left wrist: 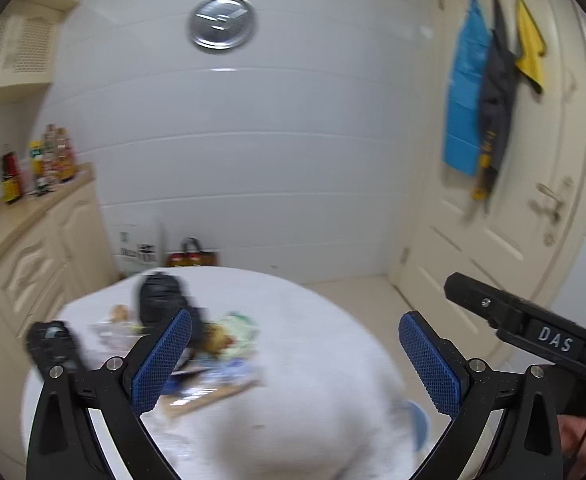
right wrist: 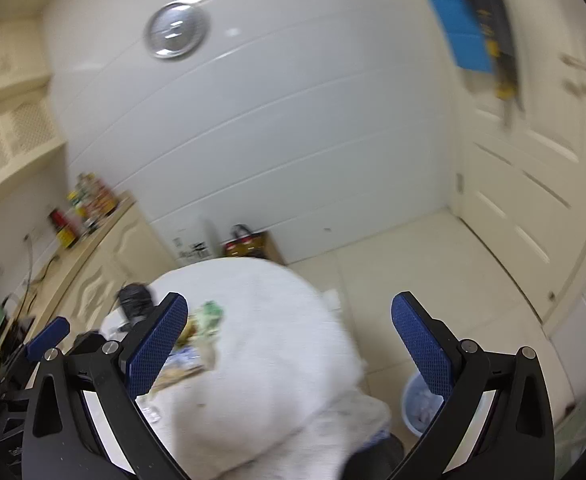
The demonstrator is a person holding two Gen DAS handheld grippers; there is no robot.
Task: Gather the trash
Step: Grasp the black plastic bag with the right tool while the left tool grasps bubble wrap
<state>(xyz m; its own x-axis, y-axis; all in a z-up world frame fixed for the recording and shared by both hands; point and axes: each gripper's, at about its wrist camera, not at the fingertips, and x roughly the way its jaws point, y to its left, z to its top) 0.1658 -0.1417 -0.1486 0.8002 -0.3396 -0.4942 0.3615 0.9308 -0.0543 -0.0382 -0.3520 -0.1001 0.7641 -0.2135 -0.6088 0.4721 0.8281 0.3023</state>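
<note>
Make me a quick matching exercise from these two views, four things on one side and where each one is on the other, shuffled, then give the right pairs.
Things:
1. wall clock
2. blue bin
3. trash pile
4. bottles

Places:
A. on the counter
B. on the floor beside the table
C. high on the white wall
D. on the white table

Pairs: 1-C, 2-B, 3-D, 4-A

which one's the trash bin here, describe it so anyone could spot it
Start at the round table under its white cloth, then look to the floor on its right side, towards the cream door. The bin is a small pale blue bucket holding crumpled white paper, the only open container standing on the tiles there.
</note>
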